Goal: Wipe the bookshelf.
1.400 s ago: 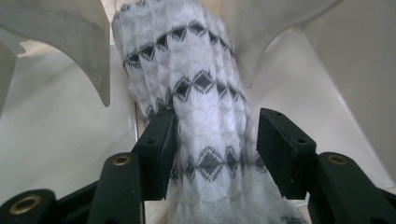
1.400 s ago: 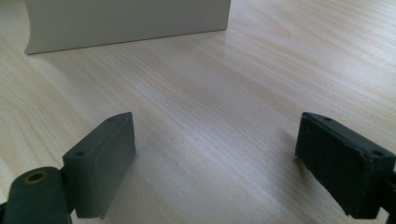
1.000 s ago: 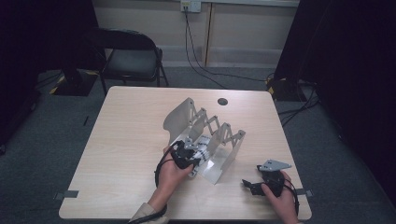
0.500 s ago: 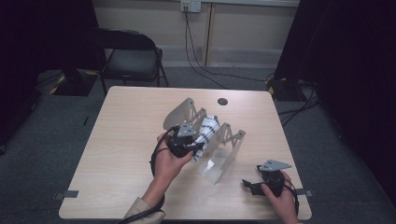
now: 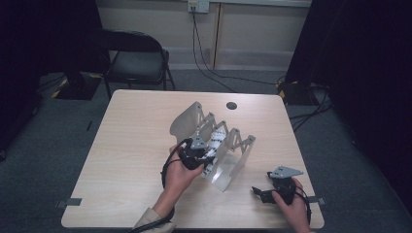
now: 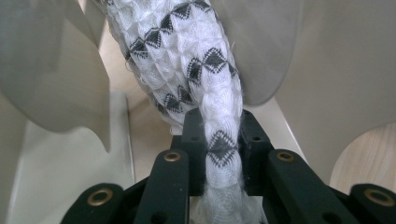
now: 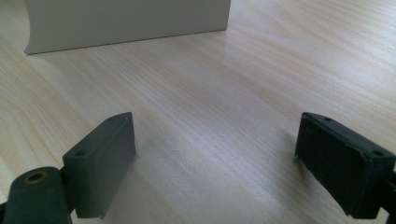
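White knit cloth with black diamonds, a sock [image 6: 196, 70], is pinched between the jaws of the left gripper [image 6: 219, 135]. The jaws stand nearly closed, pressed on the fabric from both sides, and the sock runs up and away from them between two pale grey panels. In the high view the sock [image 5: 214, 141] hangs over the middle of the rack [image 5: 232, 165], a grey folding stand of upright panels joined by zigzag links, which sits near the centre of the table [image 5: 131, 145]. The left gripper [image 5: 195, 154] is at the rack's near-left side, and the hand [image 5: 179, 174] that holds it comes in from the bottom edge with a sleeve at the wrist. A black cable loops from the gripper beside the hand.

The right gripper [image 7: 215, 149] has its jaws wide apart with nothing between them; bare light wood lies under them, and the rack's base [image 7: 126, 23] stands farther off at the top of that view. From above, the right gripper [image 5: 265, 193] rests low at the table's near-right corner, well apart from the rack, with its grey plate on top. A dark chair [image 5: 133, 58] stands on the floor beyond the table.
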`<state>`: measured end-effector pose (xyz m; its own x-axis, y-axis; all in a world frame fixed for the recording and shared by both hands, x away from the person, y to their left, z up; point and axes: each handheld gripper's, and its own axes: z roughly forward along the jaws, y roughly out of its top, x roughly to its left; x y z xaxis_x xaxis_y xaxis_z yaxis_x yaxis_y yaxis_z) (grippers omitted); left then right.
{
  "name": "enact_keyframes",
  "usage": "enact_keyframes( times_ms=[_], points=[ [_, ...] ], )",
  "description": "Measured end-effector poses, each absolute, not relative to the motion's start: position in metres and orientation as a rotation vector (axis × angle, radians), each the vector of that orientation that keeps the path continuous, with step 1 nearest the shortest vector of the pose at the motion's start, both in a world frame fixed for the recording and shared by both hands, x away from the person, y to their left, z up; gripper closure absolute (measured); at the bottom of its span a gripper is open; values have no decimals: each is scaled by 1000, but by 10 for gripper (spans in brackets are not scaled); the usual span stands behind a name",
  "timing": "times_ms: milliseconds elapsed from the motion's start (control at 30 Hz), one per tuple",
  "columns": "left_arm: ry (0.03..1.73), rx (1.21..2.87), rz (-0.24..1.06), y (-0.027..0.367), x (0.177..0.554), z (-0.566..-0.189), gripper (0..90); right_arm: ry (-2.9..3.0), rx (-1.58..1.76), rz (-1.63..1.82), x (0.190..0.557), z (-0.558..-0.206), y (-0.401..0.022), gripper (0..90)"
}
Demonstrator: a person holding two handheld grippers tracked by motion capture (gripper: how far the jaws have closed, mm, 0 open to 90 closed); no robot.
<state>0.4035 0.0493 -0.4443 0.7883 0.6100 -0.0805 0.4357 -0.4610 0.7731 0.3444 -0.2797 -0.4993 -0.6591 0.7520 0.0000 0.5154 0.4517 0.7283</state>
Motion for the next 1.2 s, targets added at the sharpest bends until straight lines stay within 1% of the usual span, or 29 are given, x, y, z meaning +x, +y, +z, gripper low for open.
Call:
enact_keyframes(
  times_ms=[533, 700, 867, 1100, 1200],
  points=[
    [810, 2212, 225, 50, 399, -477, 764, 2384, 1081, 1030, 344, -499, -280, 114],
    [819, 2200, 219, 51, 398, -482, 763, 2383, 1082, 1030, 344, -499, -280, 114],
    [824, 2181, 243, 56, 400, -467, 762, 2384, 1081, 1030, 344, -499, -280, 114],
    [769, 2120, 336, 58, 403, -422, 762, 2383, 1081, 1030, 344, -499, -280, 114],
    [740, 2092, 350, 53, 403, -408, 761, 2384, 1082, 1030, 344, -499, -280, 114]
  ],
)
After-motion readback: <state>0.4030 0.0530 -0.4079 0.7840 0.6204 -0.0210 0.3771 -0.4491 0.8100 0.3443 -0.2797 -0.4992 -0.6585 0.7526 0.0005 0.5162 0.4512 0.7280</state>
